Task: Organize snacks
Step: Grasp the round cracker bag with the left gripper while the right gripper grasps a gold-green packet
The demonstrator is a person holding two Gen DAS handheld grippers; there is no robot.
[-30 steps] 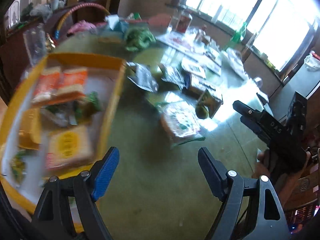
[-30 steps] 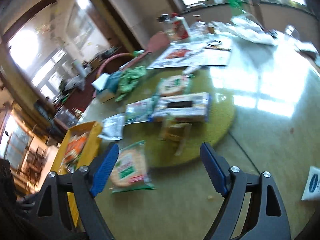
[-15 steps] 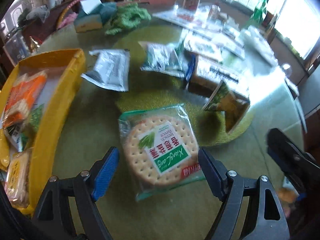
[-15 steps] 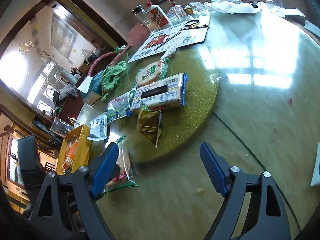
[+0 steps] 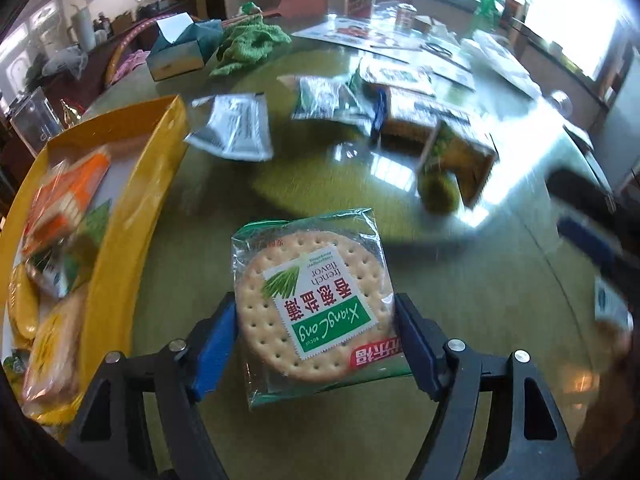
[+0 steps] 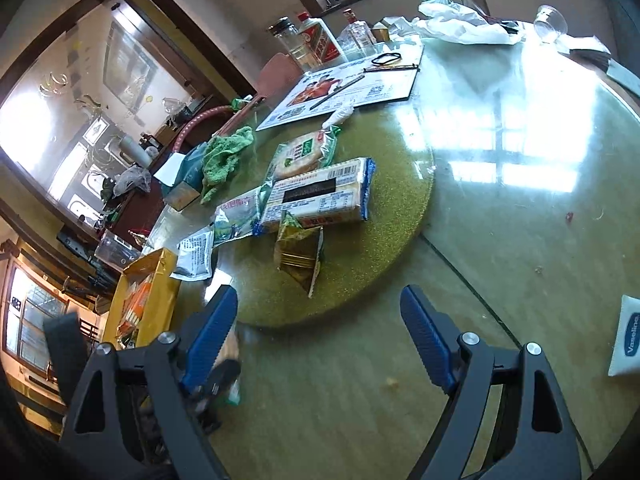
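Observation:
A round cracker pack point(image 5: 316, 308) with a green label lies on the glass table between the blue fingers of my left gripper point(image 5: 316, 340); the jaws stand wide, close to its two sides. A yellow tray point(image 5: 160, 176) holding several snack packs is to its left and also shows in the right wrist view point(image 6: 160, 280). My right gripper point(image 6: 318, 336) is open and empty above the table. Beyond it lie a yellow-green snack bag point(image 6: 300, 254), a long cracker box point(image 6: 320, 196), another round cracker pack point(image 6: 302, 152) and two silver-green pouches point(image 6: 236, 218).
A green turntable mat point(image 6: 392, 184) carries most loose snacks. A green cloth point(image 5: 252, 44), tissue box point(image 5: 180, 52), bottles point(image 6: 316, 42), a printed sheet point(image 6: 348, 84) and plastic bags point(image 6: 460, 24) sit farther back. A white Vaseline packet point(image 6: 628, 336) lies at right.
My left gripper has swung right from the tray and dropped around the round cracker pack, which now sits between its fingers. The right gripper has shifted slightly and stays open.

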